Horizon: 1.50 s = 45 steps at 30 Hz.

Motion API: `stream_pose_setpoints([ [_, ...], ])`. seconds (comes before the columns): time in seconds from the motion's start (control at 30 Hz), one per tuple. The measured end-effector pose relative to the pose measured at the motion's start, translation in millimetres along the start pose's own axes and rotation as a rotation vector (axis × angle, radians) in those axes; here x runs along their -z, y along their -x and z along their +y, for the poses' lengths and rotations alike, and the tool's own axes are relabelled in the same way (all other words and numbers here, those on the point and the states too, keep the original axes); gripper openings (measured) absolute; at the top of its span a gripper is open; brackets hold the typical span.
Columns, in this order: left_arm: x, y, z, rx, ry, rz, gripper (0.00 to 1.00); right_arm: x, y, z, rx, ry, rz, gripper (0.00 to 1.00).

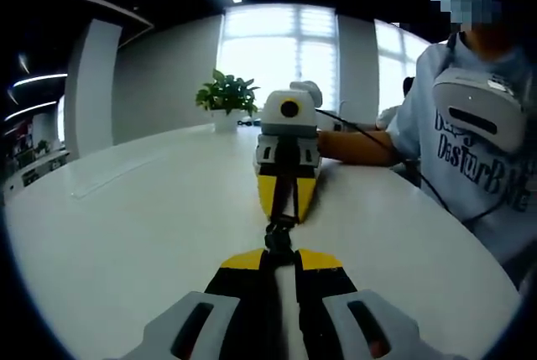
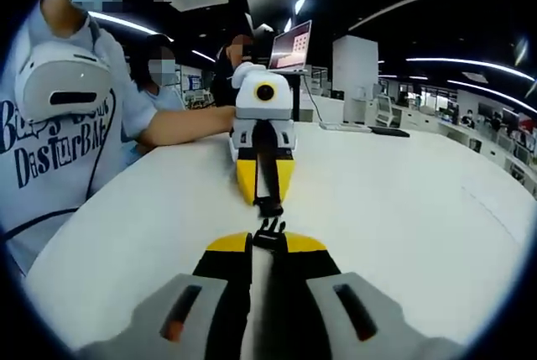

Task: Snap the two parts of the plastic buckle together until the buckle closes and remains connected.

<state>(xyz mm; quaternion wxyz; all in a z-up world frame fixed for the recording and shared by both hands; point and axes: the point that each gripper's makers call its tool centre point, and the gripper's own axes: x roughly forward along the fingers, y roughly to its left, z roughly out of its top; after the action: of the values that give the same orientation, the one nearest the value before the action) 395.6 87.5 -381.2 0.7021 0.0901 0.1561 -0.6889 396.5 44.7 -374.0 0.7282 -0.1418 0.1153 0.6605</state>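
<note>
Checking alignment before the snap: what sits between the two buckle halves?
Nothing but a small gap over the bare white table. In the right gripper view, the pronged half in the right tongs faces the socket half in the left tongs.

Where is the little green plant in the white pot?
In the left gripper view, the green plant in its white pot stands at the white table's far edge, before the bright window.

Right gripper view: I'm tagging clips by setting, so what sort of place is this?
Probably an open-plan office: a long white table, an open laptop at its far end, more desks beyond under ceiling light strips.
</note>
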Motion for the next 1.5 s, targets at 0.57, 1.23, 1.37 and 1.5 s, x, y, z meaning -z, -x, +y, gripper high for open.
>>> stream_pose_setpoints([
  [0.57, -0.9, -1.9, -7.6, 0.034, -0.004, 0.004, 0.11, -4.8, -1.8, 10.3, -0.041, 0.026, -0.019, 0.13],
  [1.23, -0.8, -5.0, -34.0, 0.142, -0.035, 0.015, 0.11, -5.0, -3.8, 39.9, -0.172, 0.061, -0.005, 0.13],
  [1.37, -0.9, -4.9, -36.2, 0.152, -0.043, 0.016, 0.11, -5.4, -4.0, 42.0, -0.186, 0.064, -0.005, 0.13],
  [1.5, -0.6, -5.1, -39.8, 0.167, -0.063, 0.018, 0.11, -5.6, -4.0, 45.0, -0.201, 0.069, -0.006, 0.13],
])
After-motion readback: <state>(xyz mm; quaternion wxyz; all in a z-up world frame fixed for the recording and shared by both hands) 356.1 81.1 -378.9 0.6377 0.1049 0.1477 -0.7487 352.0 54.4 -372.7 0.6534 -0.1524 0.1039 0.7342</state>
